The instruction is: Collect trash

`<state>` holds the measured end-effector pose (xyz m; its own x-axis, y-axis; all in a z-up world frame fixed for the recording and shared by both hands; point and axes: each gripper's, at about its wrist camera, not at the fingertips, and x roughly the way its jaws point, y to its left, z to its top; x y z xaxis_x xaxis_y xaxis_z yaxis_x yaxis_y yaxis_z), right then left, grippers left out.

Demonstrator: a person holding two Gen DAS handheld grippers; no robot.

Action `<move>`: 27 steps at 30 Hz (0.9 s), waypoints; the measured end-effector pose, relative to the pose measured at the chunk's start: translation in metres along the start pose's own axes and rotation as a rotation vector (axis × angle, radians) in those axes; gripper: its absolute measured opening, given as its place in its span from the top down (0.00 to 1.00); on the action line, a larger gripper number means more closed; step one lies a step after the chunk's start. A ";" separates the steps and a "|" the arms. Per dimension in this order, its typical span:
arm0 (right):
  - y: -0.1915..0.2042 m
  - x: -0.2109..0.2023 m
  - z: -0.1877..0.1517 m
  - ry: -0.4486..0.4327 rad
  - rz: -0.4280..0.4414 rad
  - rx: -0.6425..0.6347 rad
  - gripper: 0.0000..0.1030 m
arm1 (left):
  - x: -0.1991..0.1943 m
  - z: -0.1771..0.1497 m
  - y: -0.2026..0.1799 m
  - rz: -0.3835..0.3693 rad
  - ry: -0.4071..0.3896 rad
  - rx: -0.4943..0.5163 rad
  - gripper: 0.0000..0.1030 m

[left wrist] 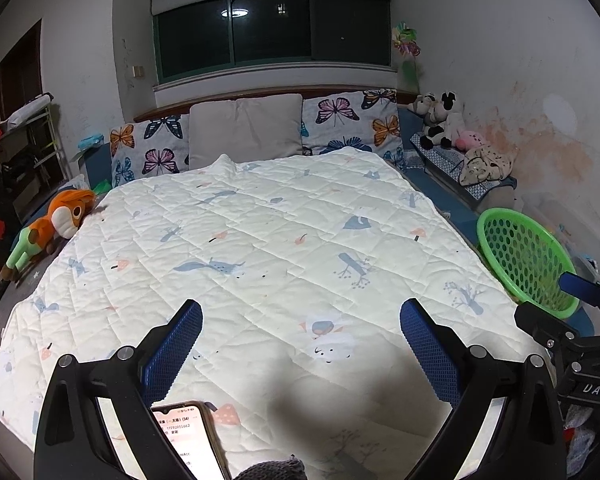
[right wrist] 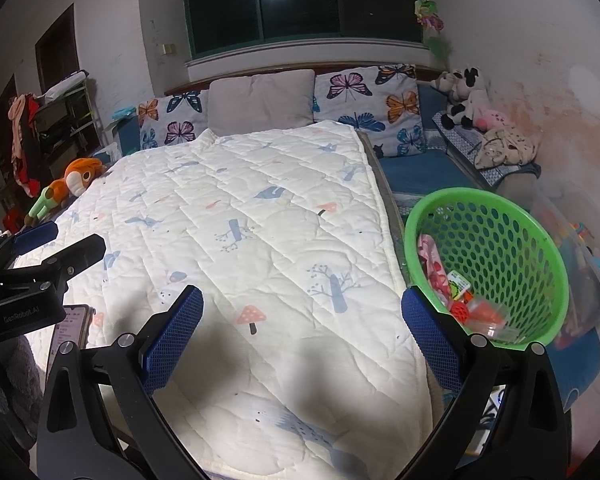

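A green perforated basket (right wrist: 500,248) stands at the bed's right side and holds several pieces of trash (right wrist: 460,300), pink, red and clear wrappers. It also shows in the left wrist view (left wrist: 528,256). My right gripper (right wrist: 302,316) is open and empty over the white quilt (right wrist: 260,220), its right finger next to the basket rim. My left gripper (left wrist: 300,328) is open and empty over the quilt (left wrist: 260,240). The left gripper shows at the left edge of the right wrist view (right wrist: 56,240). No loose trash shows on the quilt.
A phone (left wrist: 188,436) lies on the quilt near the front edge. An orange plush toy (left wrist: 56,224) lies at the bed's left side. Pillows (left wrist: 244,132) line the headboard. Plush toys (left wrist: 440,120) sit on a bench at the right wall. A shelf (left wrist: 28,152) stands at the left.
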<state>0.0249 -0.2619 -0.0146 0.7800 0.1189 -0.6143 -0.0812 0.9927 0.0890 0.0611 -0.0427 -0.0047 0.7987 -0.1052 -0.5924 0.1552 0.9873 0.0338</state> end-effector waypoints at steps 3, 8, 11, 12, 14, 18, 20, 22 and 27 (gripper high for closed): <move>0.000 0.001 0.000 0.001 0.001 0.001 0.04 | 0.000 -0.001 0.001 0.004 0.000 0.000 0.07; 0.000 0.000 0.000 0.002 -0.001 -0.002 0.04 | -0.002 -0.002 0.003 0.023 -0.010 0.008 0.07; 0.000 0.001 0.000 0.003 0.000 -0.002 0.04 | -0.002 -0.003 0.005 0.034 -0.012 0.007 0.07; 0.000 0.000 0.000 0.003 -0.002 -0.005 0.04 | -0.002 -0.003 0.006 0.038 -0.012 0.007 0.07; 0.000 0.002 0.000 0.004 -0.005 -0.007 0.04 | -0.002 -0.004 0.008 0.044 -0.011 0.005 0.07; 0.000 0.002 -0.001 0.006 -0.010 -0.010 0.04 | -0.003 -0.005 0.011 0.053 -0.012 0.006 0.07; 0.001 0.002 -0.001 0.005 -0.012 -0.011 0.04 | -0.003 -0.006 0.012 0.060 -0.012 0.006 0.07; 0.001 0.002 -0.001 0.005 -0.013 -0.012 0.04 | -0.003 -0.007 0.013 0.069 -0.013 0.006 0.07; 0.003 0.002 -0.001 0.003 -0.008 -0.015 0.04 | -0.005 -0.008 0.015 0.086 -0.019 0.002 0.07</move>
<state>0.0262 -0.2585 -0.0163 0.7789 0.1110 -0.6173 -0.0844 0.9938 0.0722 0.0550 -0.0265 -0.0075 0.8202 -0.0227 -0.5716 0.0867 0.9926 0.0849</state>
